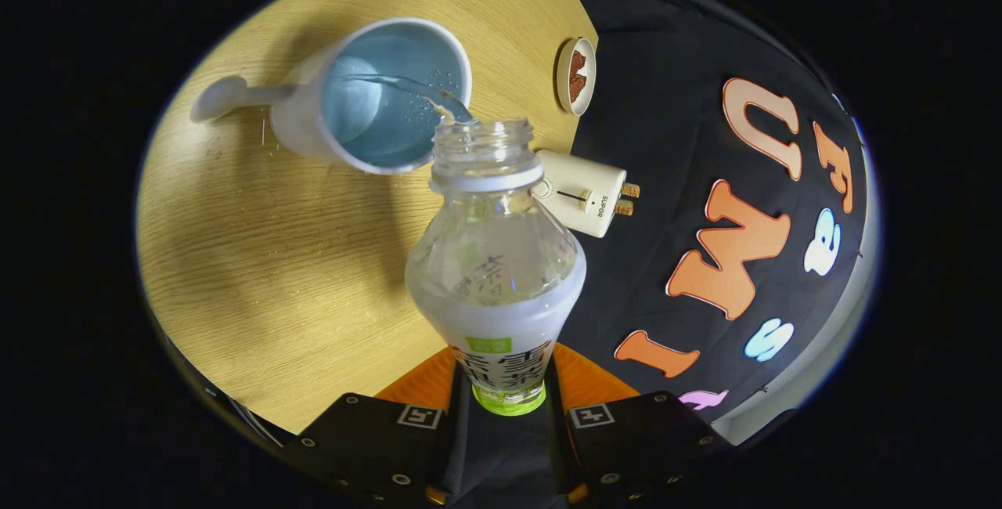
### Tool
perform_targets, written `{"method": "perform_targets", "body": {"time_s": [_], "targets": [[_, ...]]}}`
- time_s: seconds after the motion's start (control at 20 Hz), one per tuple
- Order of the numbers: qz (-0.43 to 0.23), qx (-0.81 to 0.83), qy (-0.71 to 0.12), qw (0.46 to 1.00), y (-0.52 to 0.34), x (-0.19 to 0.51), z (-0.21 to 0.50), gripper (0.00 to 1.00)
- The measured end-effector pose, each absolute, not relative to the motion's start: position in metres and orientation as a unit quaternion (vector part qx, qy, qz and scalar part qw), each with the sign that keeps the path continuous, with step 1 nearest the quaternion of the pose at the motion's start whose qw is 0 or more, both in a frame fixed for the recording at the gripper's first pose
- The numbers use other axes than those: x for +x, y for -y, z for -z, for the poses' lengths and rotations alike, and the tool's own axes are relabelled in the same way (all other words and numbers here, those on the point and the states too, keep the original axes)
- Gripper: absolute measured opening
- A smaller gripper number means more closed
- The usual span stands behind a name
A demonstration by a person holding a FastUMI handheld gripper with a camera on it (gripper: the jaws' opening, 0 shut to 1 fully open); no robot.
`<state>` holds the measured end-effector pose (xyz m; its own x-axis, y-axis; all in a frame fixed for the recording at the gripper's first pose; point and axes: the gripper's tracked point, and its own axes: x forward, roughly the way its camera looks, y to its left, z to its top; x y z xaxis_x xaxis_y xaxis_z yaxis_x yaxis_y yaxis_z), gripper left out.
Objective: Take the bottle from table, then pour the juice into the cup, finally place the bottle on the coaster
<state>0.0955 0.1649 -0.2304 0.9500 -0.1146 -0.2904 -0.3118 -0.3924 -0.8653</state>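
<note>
Gripper view, gripper (507,407) pinching labelled bottle (495,274), liquid streaming into cup (376,94) on worktop (266,258), white plug (583,192) marked "SUPER"

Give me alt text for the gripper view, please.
The gripper, shut on a clear plastic bottle, tips it so liquid streams into a white cup on a round wooden table. Beyond sit a white plug adapter and a small round coaster.
</note>
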Motion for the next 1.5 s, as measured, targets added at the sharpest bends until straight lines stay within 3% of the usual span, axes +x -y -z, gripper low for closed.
{"method": "perform_targets", "body": {"time_s": [1.5], "targets": [[-0.113,-0.86,-0.131,0.48,-0.1728,0.0932,0.2261,0.44]]}}
